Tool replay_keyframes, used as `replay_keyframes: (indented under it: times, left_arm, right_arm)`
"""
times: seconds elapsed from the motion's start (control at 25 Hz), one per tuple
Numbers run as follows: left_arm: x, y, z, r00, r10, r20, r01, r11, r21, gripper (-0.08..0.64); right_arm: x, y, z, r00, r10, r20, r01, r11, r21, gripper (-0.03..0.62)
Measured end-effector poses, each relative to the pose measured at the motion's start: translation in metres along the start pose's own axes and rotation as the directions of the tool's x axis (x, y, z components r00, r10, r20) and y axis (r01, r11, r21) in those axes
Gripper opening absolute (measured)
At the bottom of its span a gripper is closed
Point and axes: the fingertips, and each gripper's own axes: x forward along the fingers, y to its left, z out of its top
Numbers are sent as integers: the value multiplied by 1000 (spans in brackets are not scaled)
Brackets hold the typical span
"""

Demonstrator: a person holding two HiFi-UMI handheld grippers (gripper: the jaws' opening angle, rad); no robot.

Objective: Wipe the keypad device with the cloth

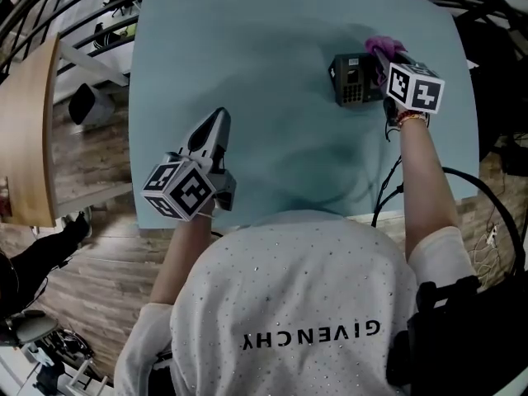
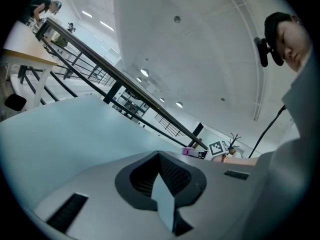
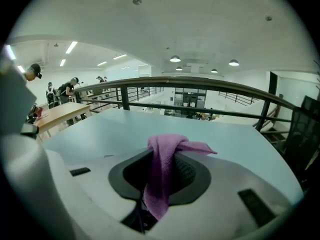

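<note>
The right gripper [image 1: 382, 58] pinches the purple cloth [image 3: 161, 176] in its fingers at the keypad device [image 1: 350, 82]; the left gripper [image 1: 218, 120] has its fingers pressed together over the surface [image 1: 264, 40].

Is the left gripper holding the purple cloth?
No, the purple cloth is pinched in the right gripper; the left gripper holds nothing.

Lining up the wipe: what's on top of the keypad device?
Purple cloth, pinched in the right gripper, overlaps the keypad device's right edge; that edge is hidden, keys show bare.
</note>
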Motion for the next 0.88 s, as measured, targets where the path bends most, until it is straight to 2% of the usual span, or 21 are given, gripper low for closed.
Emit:
replay_keyframes:
  times: [0.32,0.56,0.72,0.8,0.88]
  left_arm:
    - [2,-1,3,1000,-12,-6,12,1000,2,0]
    - [0,5,-2,999,-24,-23,24,1000,-2,0]
    - [6,3,-5,999,-29,-22,29,1000,-2,0]
    - [10,0,-7,999,-29,-22,29,1000,-2,0]
    - [8,-3,-6,999,-28,-18,28,1000,-4,0]
  right_arm:
    - [-2,48,0,998,70,8,-70,997,-32,78]
    - [3,88,1,996,87,17,-86,994,-71,78]
    - [6,96,-1,995,96,18,-94,991,-90,78]
    - [4,102,0,992,127,6,-125,983,-136,77]
    - [-7,122,7,983,182,8,-174,953,-247,77]
